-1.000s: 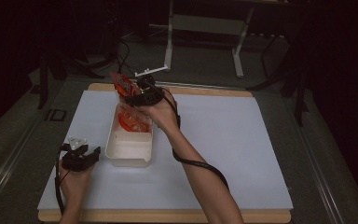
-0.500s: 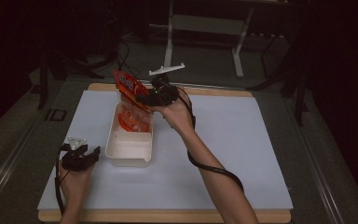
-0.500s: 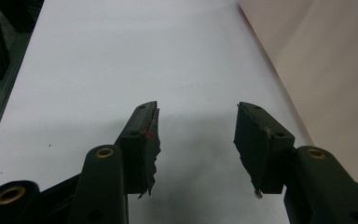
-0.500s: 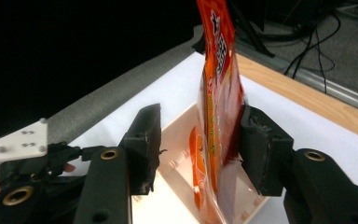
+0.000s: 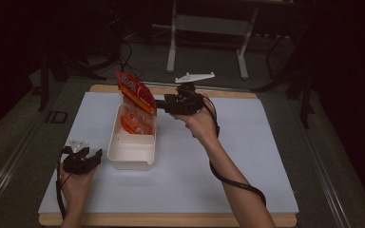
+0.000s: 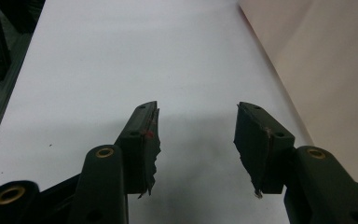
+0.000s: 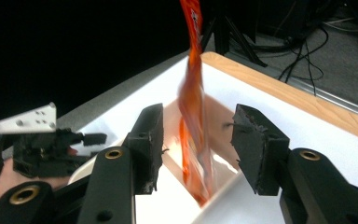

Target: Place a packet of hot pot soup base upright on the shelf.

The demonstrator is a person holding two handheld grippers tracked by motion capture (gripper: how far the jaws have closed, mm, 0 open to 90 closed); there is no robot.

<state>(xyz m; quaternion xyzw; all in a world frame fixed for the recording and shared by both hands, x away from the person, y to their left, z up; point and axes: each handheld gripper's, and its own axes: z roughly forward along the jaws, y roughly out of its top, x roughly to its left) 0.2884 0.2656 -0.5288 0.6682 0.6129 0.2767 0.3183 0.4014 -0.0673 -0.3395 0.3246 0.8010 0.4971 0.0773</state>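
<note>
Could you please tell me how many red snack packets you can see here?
2: one red packet is in mid-air above the white bin, beside the open right gripper; another packet lies inside. More may be hidden.

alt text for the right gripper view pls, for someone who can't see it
An orange-red snack packet, blurred, stands on edge between the open black jaws of the right tool, its lower end inside a white tub. The tub sits on a white table with a wooden edge. At left, a hand holds the left tool, grey plate on top.
</note>
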